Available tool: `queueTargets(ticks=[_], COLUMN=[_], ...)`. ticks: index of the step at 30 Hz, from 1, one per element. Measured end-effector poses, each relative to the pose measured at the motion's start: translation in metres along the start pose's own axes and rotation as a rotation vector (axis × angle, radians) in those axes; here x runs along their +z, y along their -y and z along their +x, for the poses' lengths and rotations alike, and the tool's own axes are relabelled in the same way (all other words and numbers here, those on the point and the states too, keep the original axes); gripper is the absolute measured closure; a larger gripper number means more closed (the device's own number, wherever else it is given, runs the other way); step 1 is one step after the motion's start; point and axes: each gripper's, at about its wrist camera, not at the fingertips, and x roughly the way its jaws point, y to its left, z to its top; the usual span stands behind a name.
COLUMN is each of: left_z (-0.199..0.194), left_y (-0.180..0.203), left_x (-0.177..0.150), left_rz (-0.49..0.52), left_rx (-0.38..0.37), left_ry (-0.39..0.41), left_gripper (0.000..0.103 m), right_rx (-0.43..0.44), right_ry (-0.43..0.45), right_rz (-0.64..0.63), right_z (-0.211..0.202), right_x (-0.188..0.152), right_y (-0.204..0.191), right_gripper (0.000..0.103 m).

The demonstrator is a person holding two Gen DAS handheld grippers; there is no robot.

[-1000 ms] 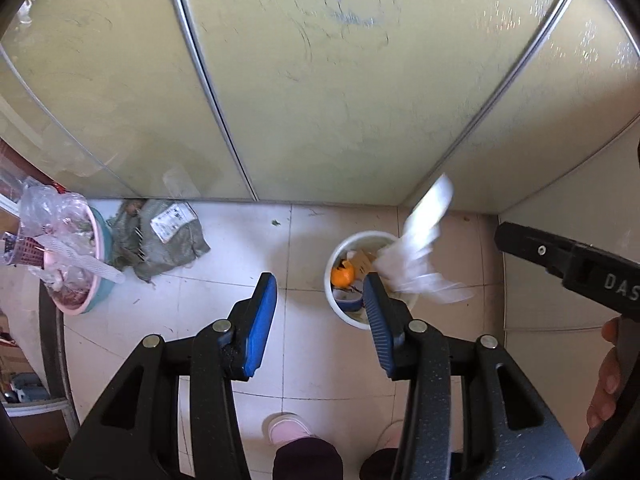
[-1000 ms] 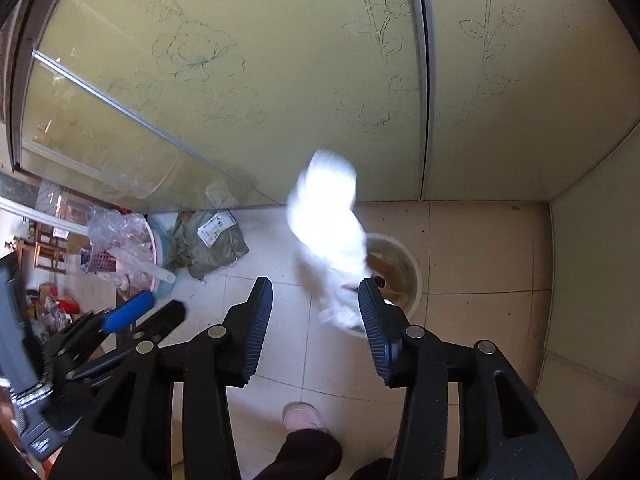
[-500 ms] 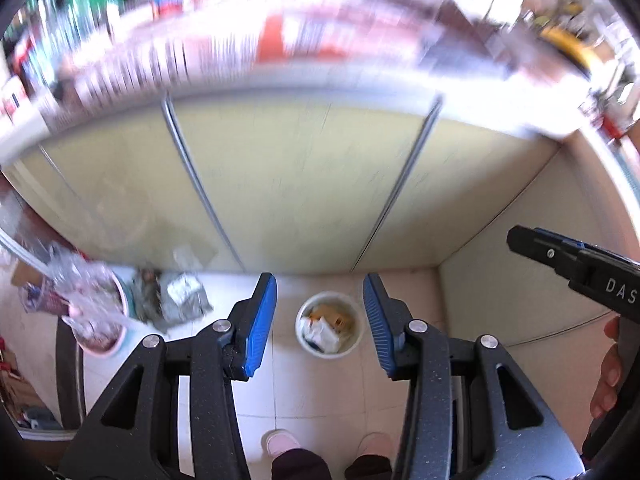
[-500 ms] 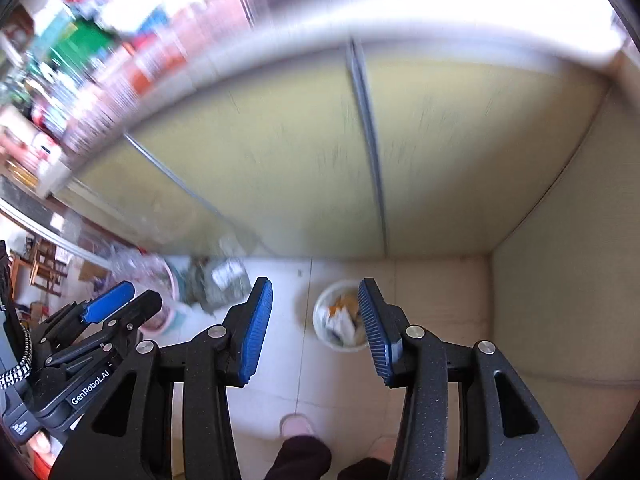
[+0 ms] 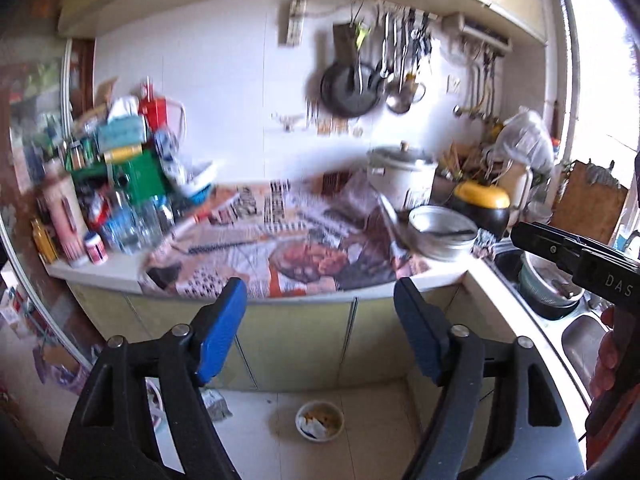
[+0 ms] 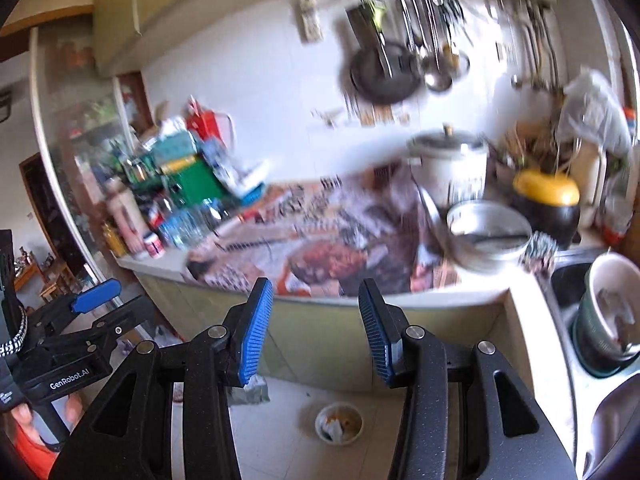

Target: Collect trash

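Note:
A small white trash bin [image 5: 320, 420] stands on the tiled floor below the counter, with crumpled white paper and orange scraps inside; the right wrist view shows the same bin [image 6: 339, 422]. My left gripper [image 5: 318, 296] is high above it, level with the counter edge, its jaws opening with nothing between them. My right gripper [image 6: 316, 286] is open and empty at about the same height. The counter [image 5: 120, 272] is covered with printed newspaper [image 5: 304, 256]; both views are blurred by motion.
Bottles and boxes [image 5: 120, 208] crowd the counter's left end. A rice cooker [image 5: 400, 176], a metal bowl [image 5: 442, 232] and a yellow-lidded pot [image 5: 480, 200] stand at the right. A sink [image 5: 580, 344] with a pot lies further right. Pans hang on the wall [image 5: 352, 88].
The white paper dropped into the bin. Both grippers rose and tilted up from the floor to the counter. The left jaws now stand wider.

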Motion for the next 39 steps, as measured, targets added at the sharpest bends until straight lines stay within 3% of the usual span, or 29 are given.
queueTargets(ticks=[2,4,11,14,25,39], left_z=[-0.028,-0.049,-0.106,-0.119,-0.146,-0.146], left_y=[-0.003,-0.006,-0.022,-0.027,-0.042,-0.044], left_x=[0.003,0.004,-0.01,-0.02,-0.039,-0.045], left_rz=[0.004,0.0,0.005,0.013,0.004,-0.009], left_rx=[-0.004,-0.022,-0.046,-0.045,-0.062,-0.069], left_ry=[0.039,0.061,0.063,0.065,0.065,0.053], left_gripper=[0.006,0.002,0.001,0.001,0.001,0.001], right_rx=[0.011,0.013,0.007,-0.025,-0.074,-0.076], right_ry=[0.034,0.056,0.095,0.097,0.073,0.05], right_rz=[-0.017,-0.027,-0.03,-0.036,-0.04,-0.039], right_z=[-0.02,-0.032,-0.074,-0.08,-0.098,-0.103], right_x=[0.001,0.001,-0.016,-0.024,-0.042,-0.046], right_y=[-0.021,-0.041,-0.075,-0.085,-0.104,-0.107], right_gripper=[0.057,0.052,0.012,0.004,0.002,0.002])
